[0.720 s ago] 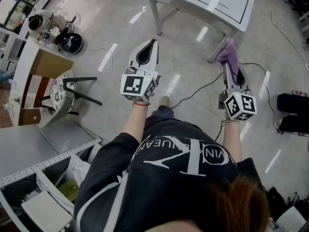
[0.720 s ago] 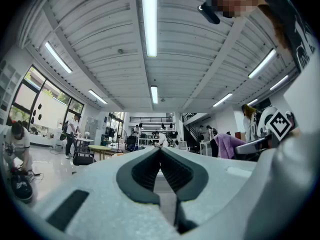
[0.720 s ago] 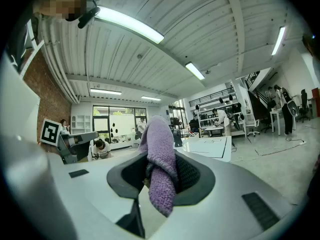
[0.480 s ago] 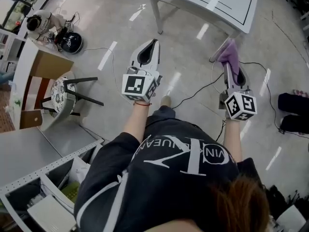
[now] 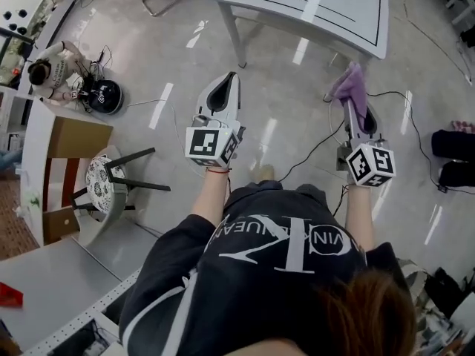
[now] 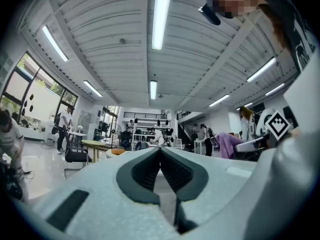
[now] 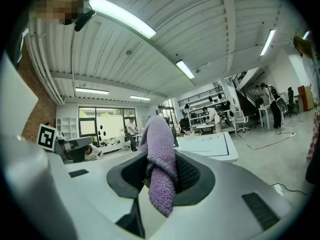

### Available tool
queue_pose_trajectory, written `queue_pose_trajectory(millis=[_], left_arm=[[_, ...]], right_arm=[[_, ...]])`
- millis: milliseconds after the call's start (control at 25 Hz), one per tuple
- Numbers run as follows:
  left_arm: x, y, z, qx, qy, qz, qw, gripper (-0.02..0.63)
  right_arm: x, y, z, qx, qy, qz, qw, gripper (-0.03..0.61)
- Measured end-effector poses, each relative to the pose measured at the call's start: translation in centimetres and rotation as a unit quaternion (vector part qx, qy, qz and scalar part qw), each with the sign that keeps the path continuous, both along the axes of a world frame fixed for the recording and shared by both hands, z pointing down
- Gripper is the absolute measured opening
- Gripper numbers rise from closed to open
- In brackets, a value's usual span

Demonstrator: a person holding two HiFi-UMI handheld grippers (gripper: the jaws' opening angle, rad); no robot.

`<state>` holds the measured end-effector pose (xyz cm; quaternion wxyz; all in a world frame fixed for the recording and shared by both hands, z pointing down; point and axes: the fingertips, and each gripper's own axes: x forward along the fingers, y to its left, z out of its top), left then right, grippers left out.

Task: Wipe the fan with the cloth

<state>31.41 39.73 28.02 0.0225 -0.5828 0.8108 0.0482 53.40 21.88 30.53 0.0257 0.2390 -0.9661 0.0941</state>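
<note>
Change over the last moment: the whole floor has slid down the head view. The white bench (image 5: 326, 10) now shows far more of its top, the shelving at lower left has nearly dropped out of frame, and the chair (image 5: 111, 185) sits lower. Both tools keep about the same spot in frame, held level out front. Reads as the person stepping forward toward the bench, not working yet. The left claw (image 5: 229, 80) is closed tight, pads meeting, nothing between them. The right claw (image 5: 350, 104) is clamped on the purple cloth (image 7: 161, 170), which bunches above the tips and trails back between the pads; grip looks unchanged. The fan cannot be picked out with any certainty in any view; the round black object (image 5: 104, 96) on the floor at far left, beside a crouching person, is too small to name. Judgement: still transit, cloth ready, no wiping begun; next need is to find the fan and bring the right claw to it
</note>
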Motion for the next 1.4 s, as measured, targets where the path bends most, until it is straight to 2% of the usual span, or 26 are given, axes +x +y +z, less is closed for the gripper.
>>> queue_pose_trajectory(millis=[240,440,600,760,920,1160,1400], left_arm=[[-3.3,-0.9,1.1,0.006,0.032,-0.004,0.9995,0.005],[-4.1,-3.5,1.3,-0.006,0.027,0.022,0.9994,0.005],[-6.5,-6.9,1.4,-0.008,0.025,0.019,0.9995,0.005],[-9.3,-11.6,1.1,-0.009,0.016,0.013,0.9998,0.006],[-12.2,-18.0,0.3,-0.003,0.03,0.006,0.9995,0.006],[-15.5,-26.2,-0.2,-0.007,0.031,-0.01,0.9994,0.006],[-18.0,-31.8,0.6,-0.012,0.039,-0.033,0.9986,0.009]], right_arm=[[-2.2,-0.7,-0.1,0.003,0.01,0.002,1.0,0.12],[-3.2,-3.8,0.4,-0.016,0.002,0.023,1.0,0.12],[-5.9,-7.4,1.2,-0.022,-0.002,0.014,1.0,0.12],[-10.0,-12.2,1.3,-0.019,-0.003,-0.011,1.0,0.12],[-14.6,-17.7,0.4,-0.003,0.009,-0.05,0.999,0.121],[-20.8,-25.3,0.2,0.012,0.035,-0.111,0.993,0.121],[-25.1,-31.0,0.8,0.003,0.04,-0.155,0.987,0.123]])
